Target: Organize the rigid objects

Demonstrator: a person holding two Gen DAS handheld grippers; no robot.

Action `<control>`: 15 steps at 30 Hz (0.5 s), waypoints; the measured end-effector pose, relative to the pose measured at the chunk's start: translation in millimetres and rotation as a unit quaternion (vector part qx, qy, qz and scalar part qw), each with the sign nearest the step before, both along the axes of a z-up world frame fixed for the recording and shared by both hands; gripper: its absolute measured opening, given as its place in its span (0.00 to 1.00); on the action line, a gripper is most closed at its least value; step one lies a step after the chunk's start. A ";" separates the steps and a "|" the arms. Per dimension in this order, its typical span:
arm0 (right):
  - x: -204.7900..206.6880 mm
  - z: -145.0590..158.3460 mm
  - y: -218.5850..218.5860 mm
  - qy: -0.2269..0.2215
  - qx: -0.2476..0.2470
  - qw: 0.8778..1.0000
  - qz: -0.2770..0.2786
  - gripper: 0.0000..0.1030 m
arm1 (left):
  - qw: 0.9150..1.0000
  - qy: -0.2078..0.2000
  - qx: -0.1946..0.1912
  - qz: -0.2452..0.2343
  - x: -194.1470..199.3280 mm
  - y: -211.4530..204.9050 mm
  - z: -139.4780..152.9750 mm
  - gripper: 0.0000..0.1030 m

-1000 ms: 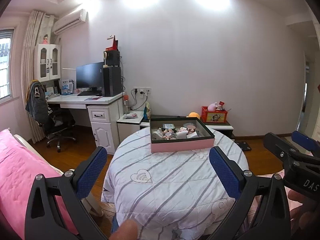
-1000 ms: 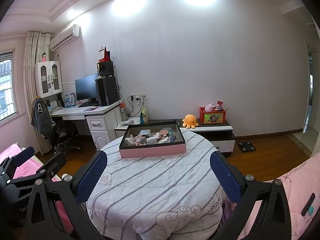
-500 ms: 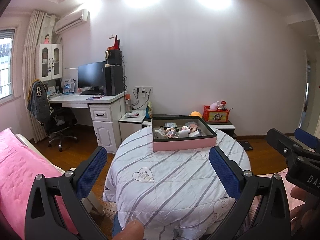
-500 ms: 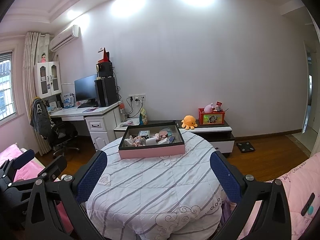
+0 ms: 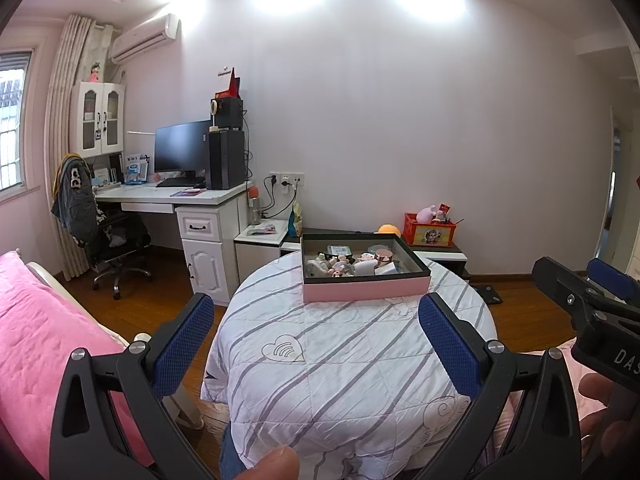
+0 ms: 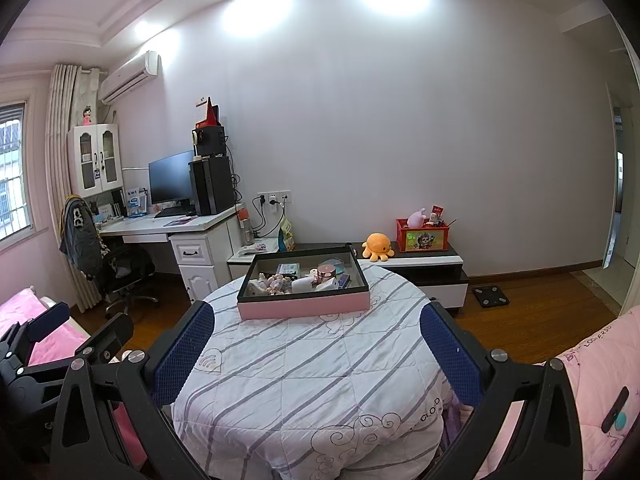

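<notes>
A pink box with a dark rim [image 5: 366, 290] [image 6: 304, 306] sits at the far side of a round table with a white striped cover [image 5: 352, 364] [image 6: 312, 376]. It holds several small objects, among them little figurines [image 6: 272, 283] and a pink round jar [image 6: 326, 271]. My left gripper [image 5: 316, 344] is open and empty, well short of the box. My right gripper [image 6: 316, 350] is open and empty, also short of the box. Each gripper shows at the edge of the other's view.
A white desk [image 6: 192, 228] with a monitor and an office chair [image 6: 124, 272] stands at the back left. A low cabinet [image 6: 424, 266] carries an orange plush and a red box. Pink bedding lies at the left [image 5: 36, 340] and at the right [image 6: 568, 396].
Both views have shifted only slightly; the left view has turned a little so the table and box sit further right. Both grippers stay open and empty.
</notes>
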State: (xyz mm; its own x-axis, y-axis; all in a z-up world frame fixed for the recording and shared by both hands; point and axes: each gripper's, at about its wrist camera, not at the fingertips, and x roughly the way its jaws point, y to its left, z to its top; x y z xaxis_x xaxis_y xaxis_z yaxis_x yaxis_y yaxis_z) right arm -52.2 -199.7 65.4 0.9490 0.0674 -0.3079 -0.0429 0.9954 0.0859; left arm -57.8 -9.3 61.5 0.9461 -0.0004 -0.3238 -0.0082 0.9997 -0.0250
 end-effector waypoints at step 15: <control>6.2 -1.7 -1.7 0.003 0.000 1.000 0.003 1.00 | 1.000 -0.001 -0.007 -0.004 2.8 -6.1 -2.4 1.00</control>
State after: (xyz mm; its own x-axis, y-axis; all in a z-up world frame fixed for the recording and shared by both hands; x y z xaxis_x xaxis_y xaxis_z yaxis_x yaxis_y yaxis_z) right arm -45.9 -201.4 63.6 0.9465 0.0725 -0.3145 -0.0476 0.9951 0.0864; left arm -55.0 -15.4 59.1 0.9467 -0.0116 -0.3218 -0.0007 0.9993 -0.0383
